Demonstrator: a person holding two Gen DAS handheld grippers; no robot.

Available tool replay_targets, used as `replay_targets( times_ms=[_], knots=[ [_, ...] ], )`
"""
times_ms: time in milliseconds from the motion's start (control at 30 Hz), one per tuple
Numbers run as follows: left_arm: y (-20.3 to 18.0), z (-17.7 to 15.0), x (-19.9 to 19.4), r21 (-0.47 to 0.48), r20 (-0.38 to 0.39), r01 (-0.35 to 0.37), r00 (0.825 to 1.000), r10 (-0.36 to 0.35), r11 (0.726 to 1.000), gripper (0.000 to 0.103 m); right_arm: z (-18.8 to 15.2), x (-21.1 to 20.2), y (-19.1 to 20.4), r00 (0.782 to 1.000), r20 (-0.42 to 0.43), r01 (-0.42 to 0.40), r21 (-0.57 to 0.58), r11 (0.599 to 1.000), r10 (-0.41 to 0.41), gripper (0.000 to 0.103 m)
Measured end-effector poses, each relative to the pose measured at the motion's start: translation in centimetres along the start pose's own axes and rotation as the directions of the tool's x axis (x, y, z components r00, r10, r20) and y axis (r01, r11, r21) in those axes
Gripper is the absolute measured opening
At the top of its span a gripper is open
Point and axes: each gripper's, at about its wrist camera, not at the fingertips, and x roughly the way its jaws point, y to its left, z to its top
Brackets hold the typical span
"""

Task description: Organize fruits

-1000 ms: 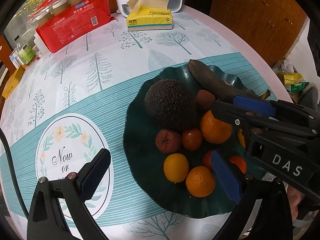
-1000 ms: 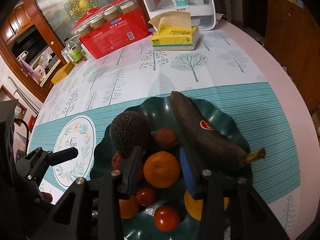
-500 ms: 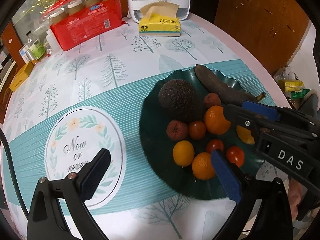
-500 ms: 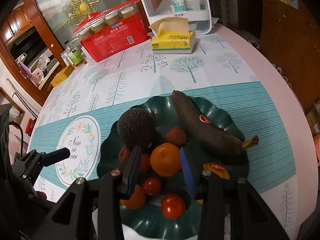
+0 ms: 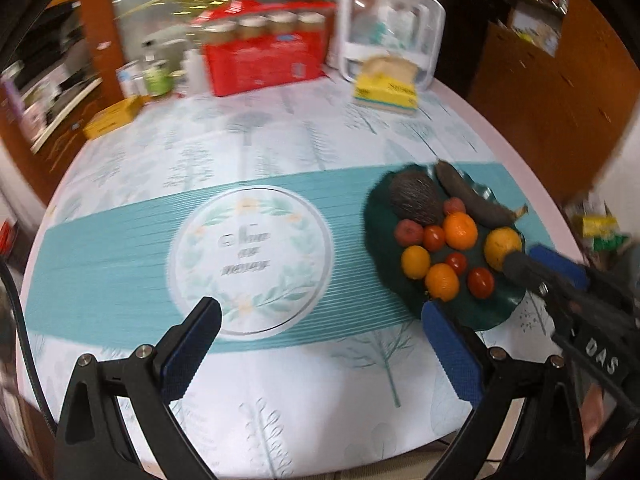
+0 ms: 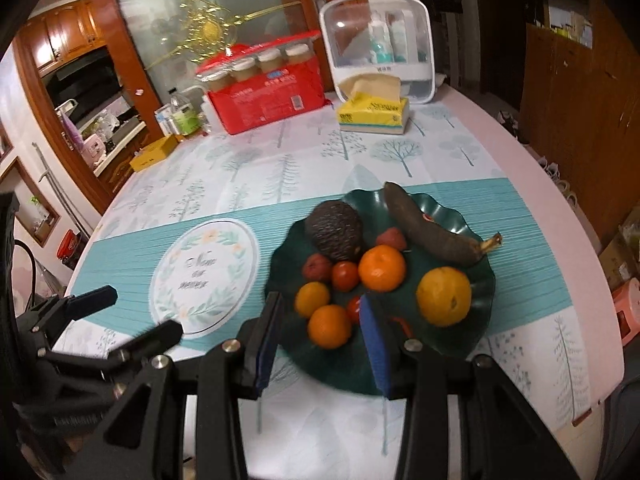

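Tablecloth point(image 6: 280, 152) with little trees on it covers the round table, and a wide teal band with a white circle point(image 6: 204, 276) runs across it. On the far left a small yellow box point(image 6: 154, 153) lies by the table's edge, with some bottles point(image 6: 182, 118) just behind it. Next comes a big red pack point(image 6: 272, 92) with four jars on top. To the right of that sits a yellow tissue box point(image 6: 374, 114), right in front of a clear plastic case point(image 6: 378, 48).

Nearer, the left gripper point(image 5: 320, 314) hangs over the cloth with its jaws spread wide and nothing between them. The white circle lies just past its tips.

Right of the circle sits a dark green plate point(image 6: 486, 284) with a wavy rim. All the fruit is on this plate. A bumpy dark avocado point(image 6: 335, 231) lies at the back left, and a very dark banana point(image 6: 424, 226) lies along the back right. Between and below them are two small reddish fruits point(image 6: 316, 267), small red tomatoes point(image 6: 345, 275), four oranges point(image 6: 382, 268) and one bigger yellow-orange fruit point(image 6: 444, 296) on the right.

The right gripper point(image 6: 318, 334) hangs over the near edge of the plate. Its jaws stand partly apart and pinch nothing. One orange shows between the blue pads point(image 6: 376, 348) but sits on the plate, not touching them.
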Motion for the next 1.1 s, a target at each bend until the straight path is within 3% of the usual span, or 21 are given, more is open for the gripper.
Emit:
replay_targets(
  times_ms=[167, 400, 1100],
  knots=[
    [2.2, -1.9, -3.0, -0.082, 0.066, -0.056, 0.996, 0.061, 0.995, 0.1, -1.2, -2.1, 2.5, 0.999, 0.039, 0.001, -0.037, 0.999, 0.0, 0.04],
    [2.7, -3.3, -5.4, -0.079, 0.153, -0.133, 0.978, 0.144, 0.988, 0.102, -2.3, -3.3, 5.4, 0.997, 0.079, 0.011, -0.105, 0.994, -0.003, 0.04],
    [3.6, -4.1, -5.1, -0.11, 0.136, -0.126, 0.981, 0.14, 0.986, 0.102, -2.7, -3.2, 7.2, 0.997, 0.079, 0.012, -0.14, 0.99, -0.001, 0.04]
  ],
)
